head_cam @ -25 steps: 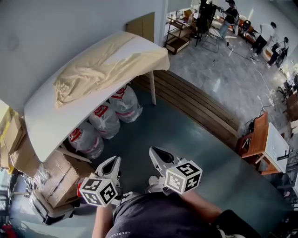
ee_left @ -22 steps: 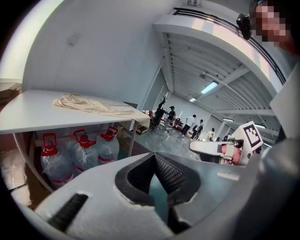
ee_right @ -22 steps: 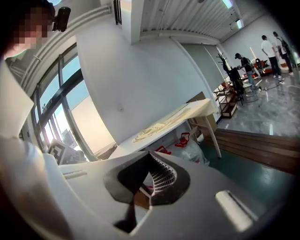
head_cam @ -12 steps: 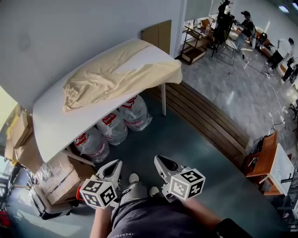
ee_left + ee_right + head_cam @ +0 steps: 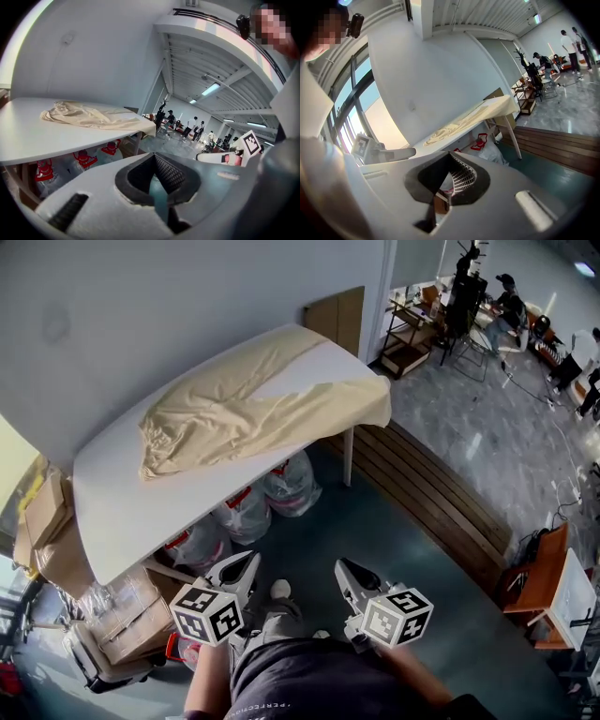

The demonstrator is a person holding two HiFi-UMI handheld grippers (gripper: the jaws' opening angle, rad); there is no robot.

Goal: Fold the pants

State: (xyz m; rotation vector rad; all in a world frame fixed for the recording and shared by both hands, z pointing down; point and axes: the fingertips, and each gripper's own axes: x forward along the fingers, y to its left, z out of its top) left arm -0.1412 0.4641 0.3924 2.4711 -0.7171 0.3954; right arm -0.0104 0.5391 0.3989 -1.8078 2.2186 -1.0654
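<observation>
The white table (image 5: pixel 122 512) half hides clear, red-printed plastic bags (image 5: pixel 246 512) beneath it; brown cardboard boxes (image 5: pixel 45 517) left of it are cut off.

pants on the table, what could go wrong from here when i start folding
1. One end of the pants hangs over the edge of the table; a tug could slide them off.
2. They lie bunched, so a pinch may catch several layers.
3. Under the table, plastic bags and cardboard boxes crowd the floor, a possible stumble up close.
</observation>
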